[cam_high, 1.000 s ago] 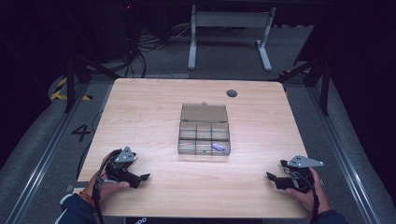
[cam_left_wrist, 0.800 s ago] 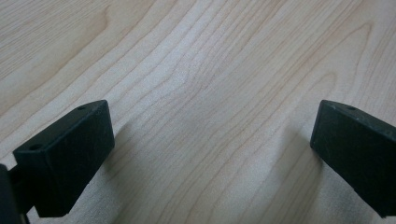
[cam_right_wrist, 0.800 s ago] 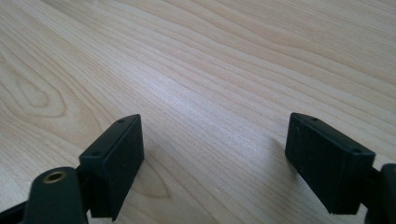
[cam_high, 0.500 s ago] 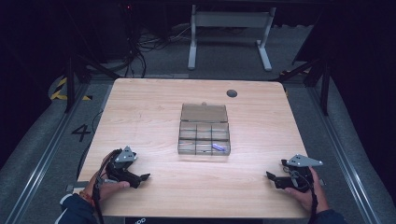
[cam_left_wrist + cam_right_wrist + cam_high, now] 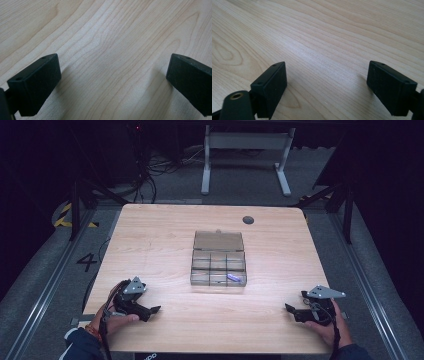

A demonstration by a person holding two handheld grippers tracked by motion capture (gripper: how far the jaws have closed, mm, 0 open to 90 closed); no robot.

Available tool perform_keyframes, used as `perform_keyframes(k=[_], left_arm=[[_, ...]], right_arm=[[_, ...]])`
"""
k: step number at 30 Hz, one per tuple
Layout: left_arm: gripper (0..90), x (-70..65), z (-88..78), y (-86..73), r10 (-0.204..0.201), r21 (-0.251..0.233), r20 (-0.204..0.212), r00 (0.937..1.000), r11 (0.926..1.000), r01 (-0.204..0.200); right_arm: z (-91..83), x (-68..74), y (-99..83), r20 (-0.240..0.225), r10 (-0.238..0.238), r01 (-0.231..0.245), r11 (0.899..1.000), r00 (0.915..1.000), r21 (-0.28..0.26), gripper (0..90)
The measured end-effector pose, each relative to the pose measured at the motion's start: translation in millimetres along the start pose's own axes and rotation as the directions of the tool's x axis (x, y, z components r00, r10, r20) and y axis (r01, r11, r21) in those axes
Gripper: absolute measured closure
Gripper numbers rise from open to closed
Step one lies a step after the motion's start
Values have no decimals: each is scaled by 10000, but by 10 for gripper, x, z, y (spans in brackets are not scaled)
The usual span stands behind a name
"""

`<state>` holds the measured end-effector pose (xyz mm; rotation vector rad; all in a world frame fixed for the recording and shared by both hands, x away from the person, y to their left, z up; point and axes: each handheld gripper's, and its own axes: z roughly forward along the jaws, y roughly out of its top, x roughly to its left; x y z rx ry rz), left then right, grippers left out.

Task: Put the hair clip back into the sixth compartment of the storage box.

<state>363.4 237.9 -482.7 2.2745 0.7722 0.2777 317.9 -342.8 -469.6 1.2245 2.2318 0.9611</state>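
Both my grippers rest apart on the table, jaws wide and holding nothing, with the compartment box out ahead between them.

The wooden table [image 5: 165, 235] carries everything. At its middle stands the clear compartment box [image 5: 218, 265], its lid [image 5: 218, 240] laid open on the far side, and a small purple piece [image 5: 233, 277] lies in the near right compartment. My left gripper [image 5: 150, 311] sits near the table's near left corner, jaws pointing right toward the middle, well apart from the box; up close in the left gripper view [image 5: 112, 82] its jaws stand wide with bare wood between them. My right gripper [image 5: 292, 310] sits near the near right corner, pointing left, also well apart from the box. In the right gripper view [image 5: 327, 85] its jaws, which have just been opening, gape over bare wood, holding nothing.
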Motion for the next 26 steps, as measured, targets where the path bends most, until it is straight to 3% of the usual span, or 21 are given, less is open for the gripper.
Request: perform_keyframes(k=[26], left_arm=[[2,4,-2,-2,21,11,19,10000,10000,-21]], right_arm=[[7,-1,4,60,49,-49,10000,10000,-18,167]])
